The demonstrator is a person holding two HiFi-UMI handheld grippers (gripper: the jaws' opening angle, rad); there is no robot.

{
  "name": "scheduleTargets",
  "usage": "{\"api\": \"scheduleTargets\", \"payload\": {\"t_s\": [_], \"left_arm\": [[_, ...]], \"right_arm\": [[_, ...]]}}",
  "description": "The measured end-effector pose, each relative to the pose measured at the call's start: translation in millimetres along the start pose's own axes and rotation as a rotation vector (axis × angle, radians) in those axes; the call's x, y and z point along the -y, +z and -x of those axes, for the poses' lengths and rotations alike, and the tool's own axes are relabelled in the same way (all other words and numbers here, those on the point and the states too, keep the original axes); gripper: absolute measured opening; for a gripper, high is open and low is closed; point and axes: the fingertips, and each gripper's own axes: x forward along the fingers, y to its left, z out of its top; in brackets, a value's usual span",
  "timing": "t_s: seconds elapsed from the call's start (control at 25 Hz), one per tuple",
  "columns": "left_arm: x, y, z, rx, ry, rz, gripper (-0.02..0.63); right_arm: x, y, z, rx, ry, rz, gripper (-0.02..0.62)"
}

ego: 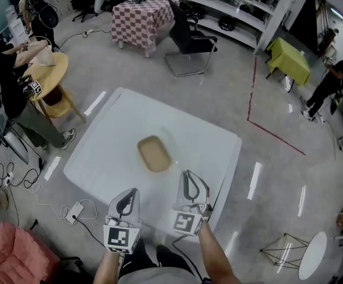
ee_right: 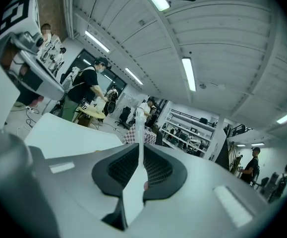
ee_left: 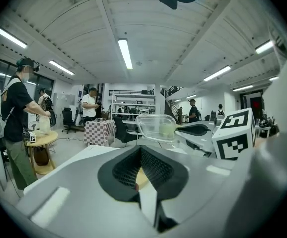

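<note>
On the desk [ego: 100, 152]: a white, square top. One tan oval container [ego: 154, 154] stands near its middle, and both tools are at the near edge.
Container: it is open on top and nothing covers it. No gripper touches it, and it stands apart from both, in front of them.
Clear plastic lid [ee_left: 155, 125]: it is off the container and up in the air, just beside the tip of the right tool in the left gripper view. It is too transparent to make out in the head view.
Right hand-held gripper [ee_right: 141, 167]: its jaws are closed on the thin rim of the lid [ee_right: 140, 133], which stands edge-on between the pads. In the head view this tool [ego: 188, 179] is over the near part of the desk, short of the container.
Left hand-held gripper [ee_left: 142, 167]: its jaws are together with nothing held between them. It hangs beside the right one [ego: 131, 197], a little nearer to the person.
Progress, as I judge: lid and container are separated, and the lid is firmly taken by one tool. The container is not handled, and the left tool has no part yet.
</note>
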Motion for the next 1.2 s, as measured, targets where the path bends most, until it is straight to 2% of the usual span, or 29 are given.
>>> {"api": "scheduleTargets", "payload": {"t_s": [0.52,1.2], "left_arm": [[32,25,41,0.045,-0.031,-0.027,0.012],[71,35,55,0.056,-0.087,-0.061,0.012]], "right_arm": [[15,5,73,0.009,-0.03,-0.189,0.034],[39,-20,139,-0.041,-0.067,-0.278,0.034]]}}
